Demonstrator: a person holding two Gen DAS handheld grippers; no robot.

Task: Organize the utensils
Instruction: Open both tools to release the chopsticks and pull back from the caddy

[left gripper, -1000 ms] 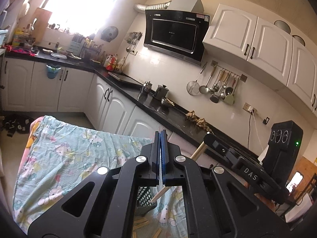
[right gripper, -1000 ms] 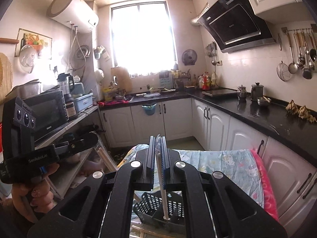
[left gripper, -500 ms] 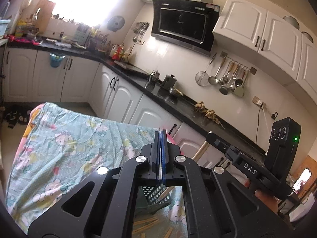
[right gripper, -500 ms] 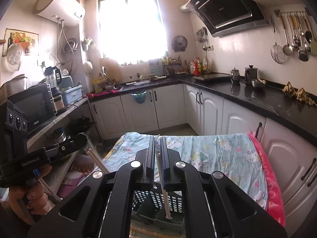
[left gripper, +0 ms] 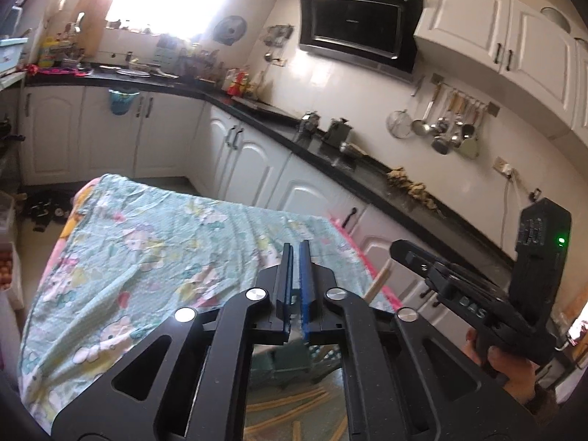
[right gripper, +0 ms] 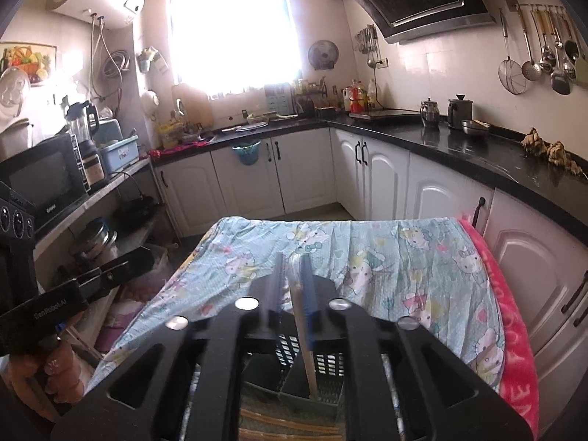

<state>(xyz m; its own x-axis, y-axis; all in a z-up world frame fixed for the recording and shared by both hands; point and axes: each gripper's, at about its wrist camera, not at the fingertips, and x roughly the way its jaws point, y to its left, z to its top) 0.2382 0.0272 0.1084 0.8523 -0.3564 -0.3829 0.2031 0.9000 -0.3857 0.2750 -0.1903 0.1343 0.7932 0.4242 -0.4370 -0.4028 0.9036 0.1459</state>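
In the left wrist view my left gripper [left gripper: 296,253] has its jaws slightly apart with nothing between them. Below it stand a dark green slotted utensil basket [left gripper: 290,362] and loose wooden chopsticks [left gripper: 290,402] on the table. In the right wrist view my right gripper [right gripper: 292,262] has opened a little; a pale chopstick [right gripper: 305,334] leans against the blue right pad, its lower end inside the basket [right gripper: 323,364]. The right gripper [left gripper: 452,283] also shows at the right of the left wrist view, with a chopstick [left gripper: 376,283] below it.
The table carries a light blue cartoon-print cloth [right gripper: 386,257] with a pink edge [right gripper: 511,316]. A black counter [right gripper: 477,147] with white cabinets runs along the right. A microwave [right gripper: 40,183] sits on shelves at left. The left gripper [right gripper: 73,290] shows at the left.
Both grippers tilted down toward the table. The left jaws, shut before, have parted a little. The right jaws have opened around the chopstick, which has sunk into the basket.
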